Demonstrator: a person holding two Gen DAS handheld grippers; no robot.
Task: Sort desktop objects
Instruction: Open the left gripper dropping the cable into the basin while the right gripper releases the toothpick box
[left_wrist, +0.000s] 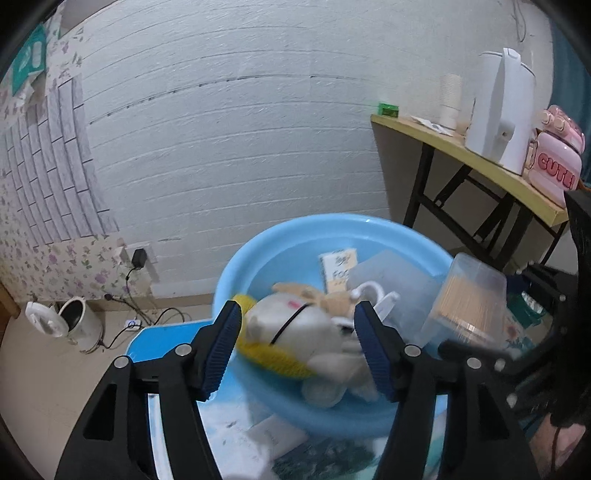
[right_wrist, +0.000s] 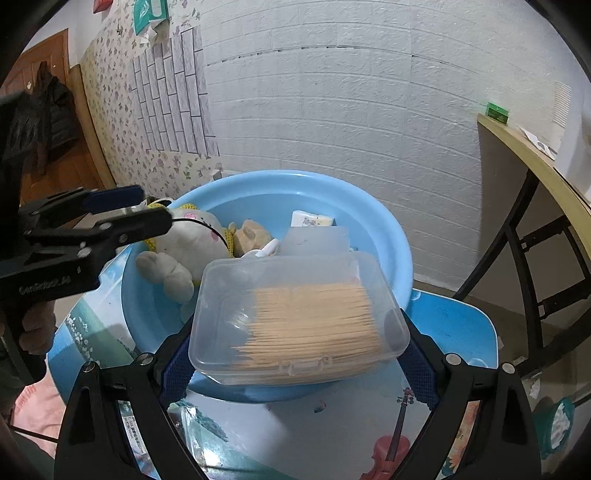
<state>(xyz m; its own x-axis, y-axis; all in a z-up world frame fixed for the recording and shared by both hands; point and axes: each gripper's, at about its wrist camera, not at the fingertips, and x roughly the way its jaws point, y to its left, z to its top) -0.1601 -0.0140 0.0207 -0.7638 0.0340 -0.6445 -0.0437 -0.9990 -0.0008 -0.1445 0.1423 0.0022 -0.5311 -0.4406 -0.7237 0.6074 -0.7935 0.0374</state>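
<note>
A light-blue basin (left_wrist: 258, 251) (right_wrist: 384, 229) stands on a small blue table. In it lie a grey plush toy (left_wrist: 317, 332) (right_wrist: 192, 240) with a yellow knitted piece, a small card and a clear plastic lid. My left gripper (left_wrist: 299, 343) is open, its fingers on either side of the plush toy without touching it. My right gripper (right_wrist: 295, 354) is shut on a clear plastic box of toothpicks (right_wrist: 299, 317) (left_wrist: 465, 299) and holds it over the basin's near rim.
The blue table (right_wrist: 454, 325) has a printed top with papers and packets near its front. A yellow desk (left_wrist: 480, 166) with a white kettle (left_wrist: 502, 110), paper cups and a pink jar stands at the right. A white pot (left_wrist: 77, 325) and cables lie on the floor at the left.
</note>
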